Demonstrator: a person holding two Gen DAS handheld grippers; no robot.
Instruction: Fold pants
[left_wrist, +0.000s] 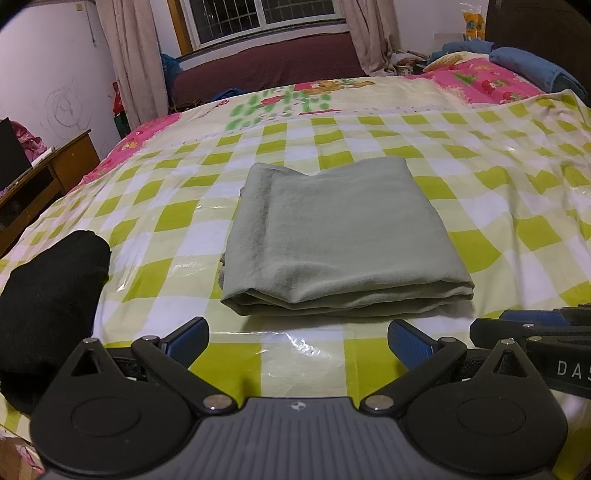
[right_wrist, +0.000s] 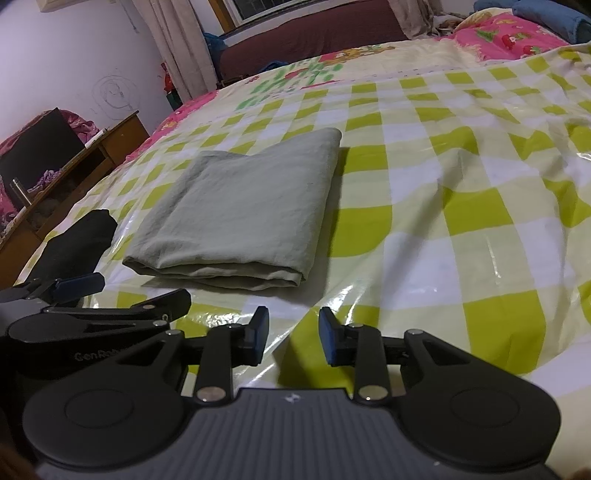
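Checked bedcover (left_wrist: 177, 221) bore folded pants (left_wrist: 332, 236) mid-frame, just above the wide-spread, empty left gripper (left_wrist: 297, 341); right gripper (right_wrist: 293, 334) narrow, empty.

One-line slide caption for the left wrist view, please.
Sage-green cotton pants lie folded on the green-checked plastic sheet, ahead of the left gripper, jaws open and empty.
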